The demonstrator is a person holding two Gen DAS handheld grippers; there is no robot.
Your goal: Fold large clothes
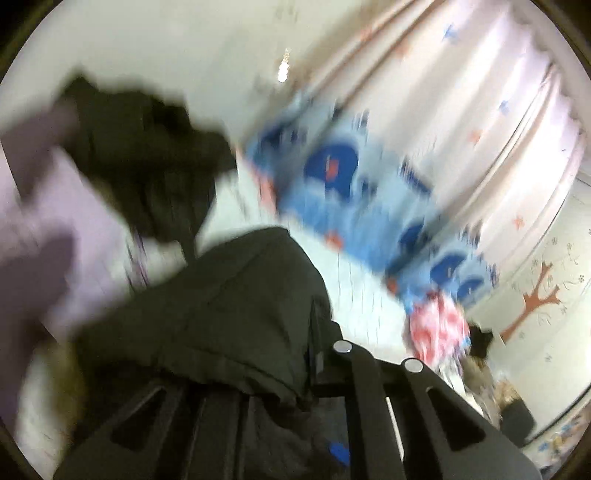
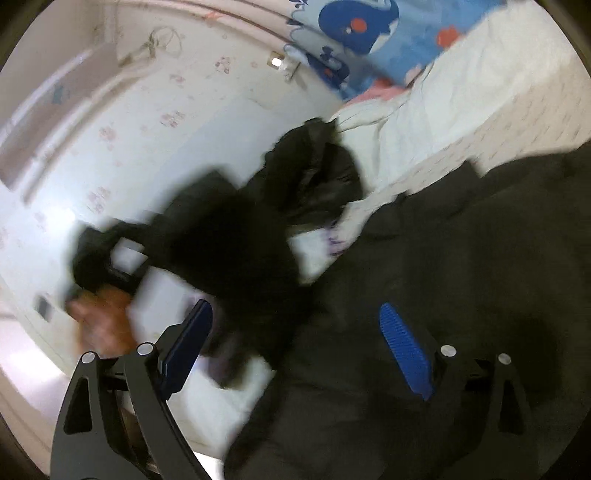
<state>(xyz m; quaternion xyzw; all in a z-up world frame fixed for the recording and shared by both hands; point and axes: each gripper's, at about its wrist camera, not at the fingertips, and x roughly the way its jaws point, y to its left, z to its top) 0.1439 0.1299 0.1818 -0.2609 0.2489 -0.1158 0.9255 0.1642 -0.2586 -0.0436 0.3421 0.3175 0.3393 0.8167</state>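
A large dark garment point(image 1: 221, 310) drapes over my left gripper point(image 1: 295, 417) and hides its fingertips; the jaws look closed on the cloth. More of the garment point(image 1: 147, 158) hangs blurred to the upper left. In the right wrist view the same dark garment point(image 2: 424, 258) lies on the white bed point(image 2: 461, 103), with a part of it point(image 2: 229, 236) lifted at the left. My right gripper point(image 2: 295, 354) is open and empty just above the cloth, its blue pads point(image 2: 404, 350) wide apart.
A blue whale-print quilt point(image 1: 351, 192) lies at the bed's far side and shows in the right wrist view point(image 2: 369, 33) too. A red-and-white cloth point(image 1: 439, 325) sits beside it. The person's hand point(image 2: 103, 325) is at the left. Curtains point(image 1: 480, 92) hang behind.
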